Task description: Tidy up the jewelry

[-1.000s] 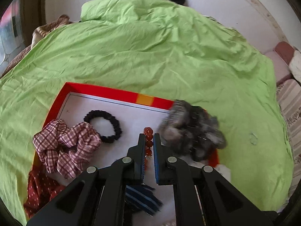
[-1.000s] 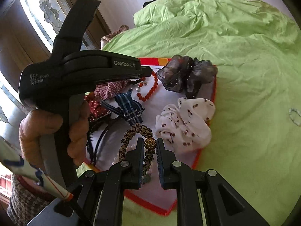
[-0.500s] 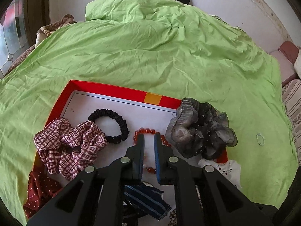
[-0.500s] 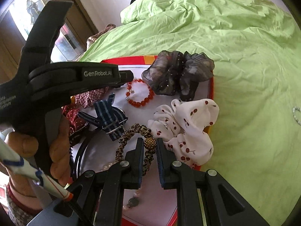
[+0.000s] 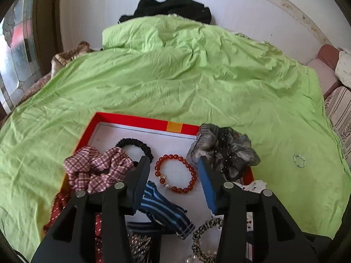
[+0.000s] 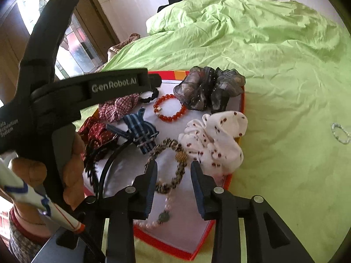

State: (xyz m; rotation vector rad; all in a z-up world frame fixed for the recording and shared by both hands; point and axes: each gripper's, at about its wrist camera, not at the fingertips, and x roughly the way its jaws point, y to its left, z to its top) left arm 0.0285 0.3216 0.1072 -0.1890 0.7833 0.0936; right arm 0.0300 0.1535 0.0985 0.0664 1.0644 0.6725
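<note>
A red-rimmed tray (image 5: 140, 118) with a white floor lies on the green bedspread and holds hair ties and bracelets. A red bead bracelet (image 5: 175, 173) lies flat in it, framed by my open, empty left gripper (image 5: 173, 162). My right gripper (image 6: 174, 166) is open and empty above a leopard-print hair tie (image 6: 173, 171) with a gold bead. A small pale bead bracelet (image 6: 341, 132) lies on the bedspread right of the tray; it also shows in the left wrist view (image 5: 299, 160).
In the tray: a grey sheer scrunchie (image 5: 223, 151), a plaid scrunchie (image 5: 96, 168), a black hair tie (image 5: 136, 144), a blue striped bow (image 6: 140, 129), a white cherry-print scrunchie (image 6: 215, 140), a black headband (image 6: 107, 168). The left gripper's body (image 6: 65, 96) fills the right view's left side.
Both grippers opened. The left one let go of the red bead bracelet, which now lies flat in the tray. The right one let go of the leopard hair tie.
</note>
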